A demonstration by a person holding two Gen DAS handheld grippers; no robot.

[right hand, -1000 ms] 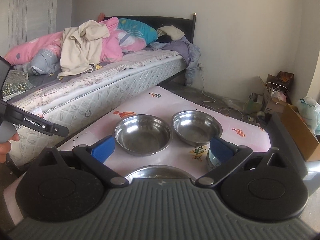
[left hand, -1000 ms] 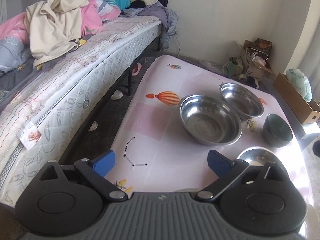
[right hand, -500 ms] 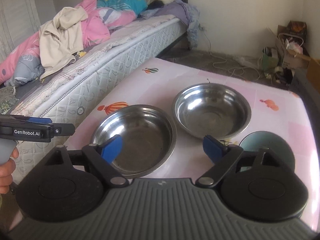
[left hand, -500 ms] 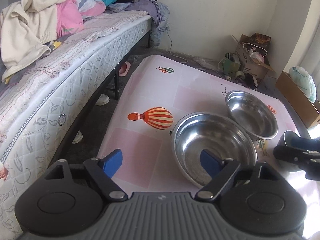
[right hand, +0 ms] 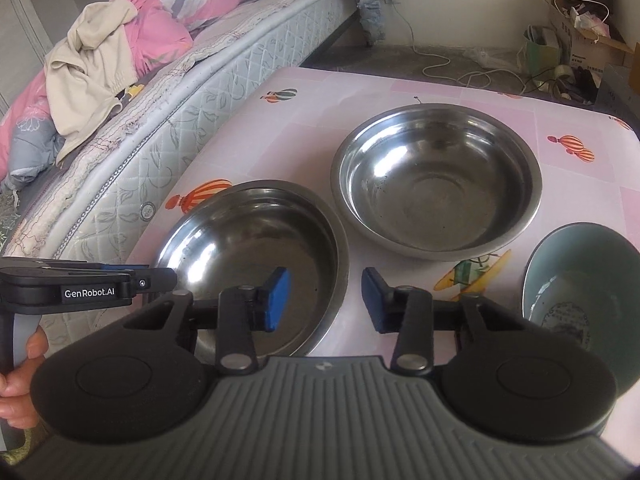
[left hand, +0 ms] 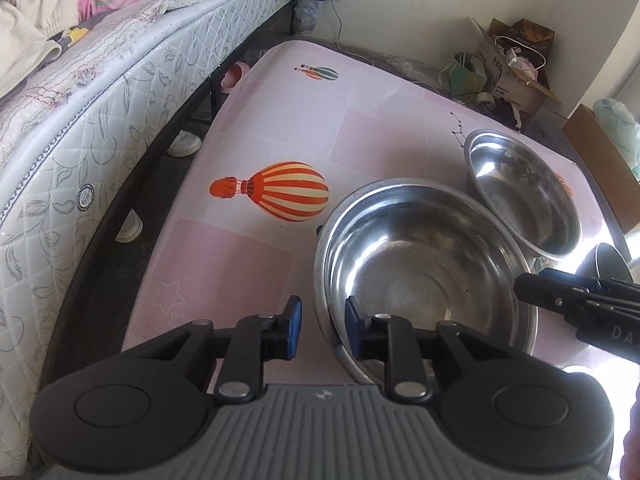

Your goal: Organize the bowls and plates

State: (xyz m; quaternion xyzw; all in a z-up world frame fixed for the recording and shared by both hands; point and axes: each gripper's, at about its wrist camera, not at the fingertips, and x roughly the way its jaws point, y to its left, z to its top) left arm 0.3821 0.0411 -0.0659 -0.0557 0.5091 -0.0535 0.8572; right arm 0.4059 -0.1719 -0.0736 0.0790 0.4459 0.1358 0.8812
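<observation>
Two steel bowls sit side by side on the pink balloon-print table (left hand: 260,248). The rim of the near steel bowl (left hand: 424,272) (right hand: 256,264) is framed on opposite sides by both grippers. My left gripper (left hand: 322,330) straddles its left rim, jaws closing, a thin gap showing at each blue pad. My right gripper (right hand: 324,300) straddles its right rim, jaws closing and still well apart. Each gripper shows in the other's view: the left gripper (right hand: 152,280), the right gripper (left hand: 524,290). The far steel bowl (right hand: 436,184) (left hand: 524,200) stands untouched. A teal ceramic bowl (right hand: 580,280) sits at the right.
A bed with a quilted mattress (left hand: 100,128) and piled clothes (right hand: 100,52) runs along the table's left side. Slippers (left hand: 232,76) lie under it. Cardboard boxes (left hand: 516,68) and bags crowd the far right corner. A person's hand (right hand: 20,384) holds the left gripper's handle.
Both grippers have dropped and moved forward onto the near steel bowl. Their jaws have narrowed from wide open to straddling its rim, one on each side.
</observation>
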